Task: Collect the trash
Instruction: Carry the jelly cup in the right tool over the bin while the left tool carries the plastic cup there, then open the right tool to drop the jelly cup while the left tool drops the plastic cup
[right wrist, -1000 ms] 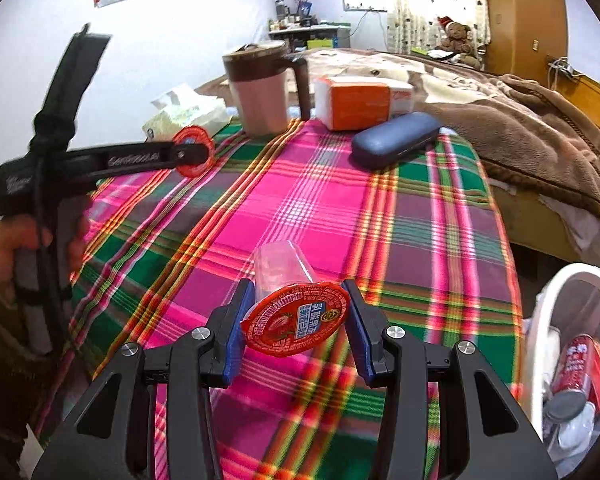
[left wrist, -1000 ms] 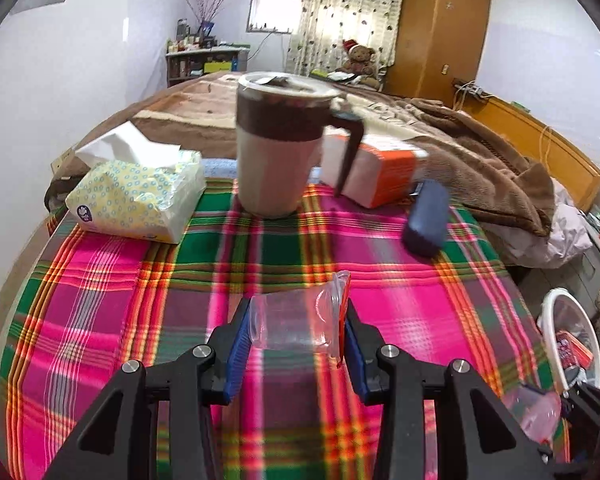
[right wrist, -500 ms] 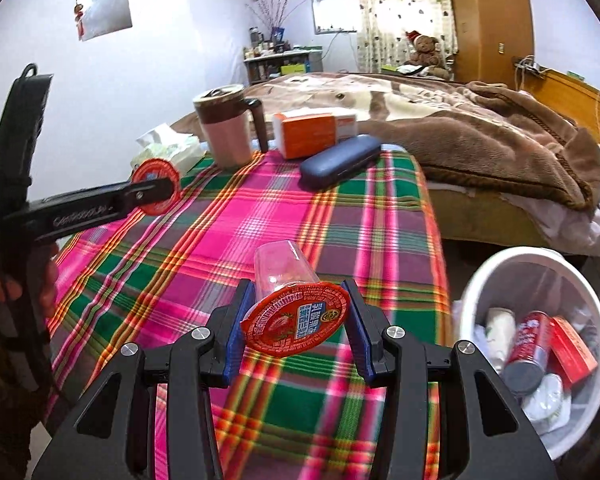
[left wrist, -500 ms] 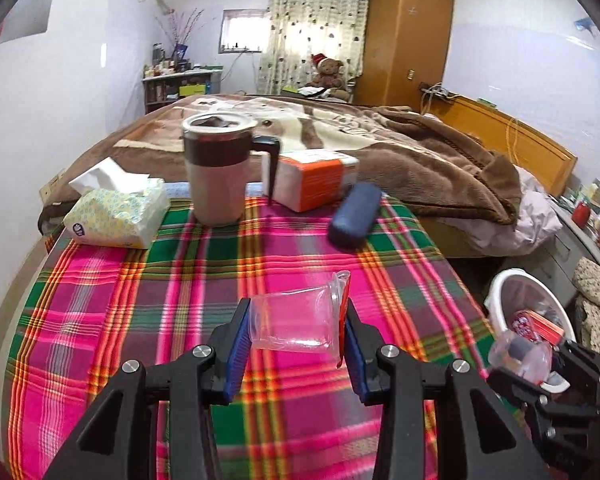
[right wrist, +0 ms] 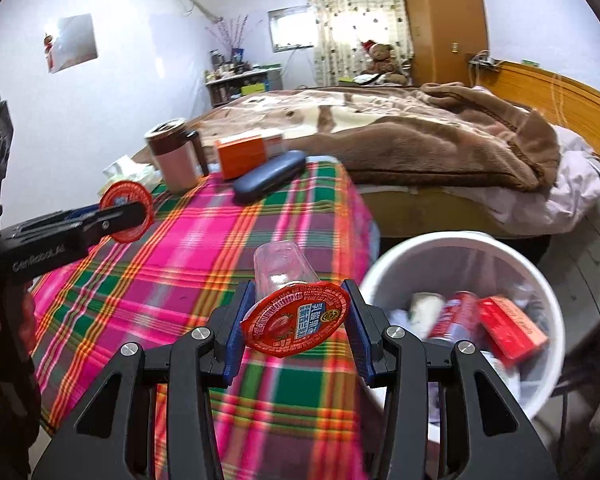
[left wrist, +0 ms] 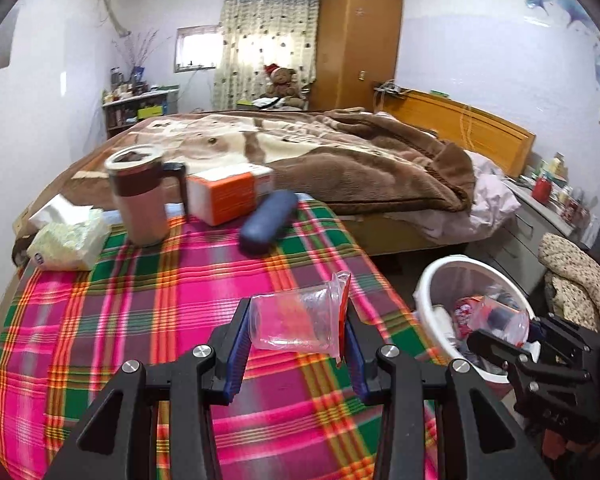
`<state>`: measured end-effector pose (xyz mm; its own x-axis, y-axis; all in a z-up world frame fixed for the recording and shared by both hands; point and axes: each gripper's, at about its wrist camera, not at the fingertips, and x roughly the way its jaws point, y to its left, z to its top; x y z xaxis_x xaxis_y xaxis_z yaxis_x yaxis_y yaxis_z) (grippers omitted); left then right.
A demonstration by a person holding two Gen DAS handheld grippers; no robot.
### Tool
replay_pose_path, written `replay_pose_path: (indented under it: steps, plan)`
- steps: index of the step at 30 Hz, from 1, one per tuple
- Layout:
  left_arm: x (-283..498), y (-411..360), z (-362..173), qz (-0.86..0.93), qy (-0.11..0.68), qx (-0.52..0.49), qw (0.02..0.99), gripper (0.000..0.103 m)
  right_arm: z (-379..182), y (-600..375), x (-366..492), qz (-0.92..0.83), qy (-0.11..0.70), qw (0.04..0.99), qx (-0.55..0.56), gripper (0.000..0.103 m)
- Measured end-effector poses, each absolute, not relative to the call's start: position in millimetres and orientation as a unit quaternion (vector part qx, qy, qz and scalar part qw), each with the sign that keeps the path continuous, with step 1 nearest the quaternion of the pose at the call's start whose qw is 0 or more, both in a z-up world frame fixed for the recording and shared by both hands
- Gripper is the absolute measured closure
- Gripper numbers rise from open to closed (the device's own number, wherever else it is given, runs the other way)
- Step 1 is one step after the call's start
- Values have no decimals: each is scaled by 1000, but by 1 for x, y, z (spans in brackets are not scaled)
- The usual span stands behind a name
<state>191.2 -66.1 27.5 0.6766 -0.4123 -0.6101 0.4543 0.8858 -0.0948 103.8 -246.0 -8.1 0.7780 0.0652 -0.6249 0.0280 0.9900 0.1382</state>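
Jelly cups, two: left tongs [left wrist: 296, 344] clamp one [left wrist: 296, 322] above tabletop [left wrist: 120, 320]; right tongs [right wrist: 296, 328] clamp another [right wrist: 292, 300], swung from tabletop to white bin [right wrist: 400, 264] edge; drop-off imminent.

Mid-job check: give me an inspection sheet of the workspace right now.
Surface: plaid tablecloth, flat.
Job's things: two clear cups with red foil lids, one per gripper; white trash bin on the floor beside the table, part full.
Clutter: mug, tissue pack, orange box, blue case.
Grippers: left gripper shut on left cup; right gripper shut on right cup, near the bin.
Cables: nothing seen on the table.
Surroundings: bed, wardrobe.
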Motion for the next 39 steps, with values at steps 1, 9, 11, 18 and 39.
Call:
replay_pose_path:
  steps: [1, 9, 11, 18, 39]
  plan:
    - [189, -72, 28, -242, 325, 33, 913, 61, -8, -252, 102, 5, 332, 941, 73, 58]
    - [169, -129, 24, -288, 327, 43, 899, 61, -9, -296, 91, -43, 328, 940, 82, 58]
    - [164, -146, 21, -300, 329, 51, 894, 61, -11, -307, 90, -58, 329, 939, 81, 58]
    - [154, -197, 9, -335, 340, 65, 876, 61, -20, -345, 87, -94, 341, 931, 90, 58]
    - [143, -273, -20, -361, 363, 93, 854, 53, -43, -395, 93, -112, 382, 912, 103, 57]
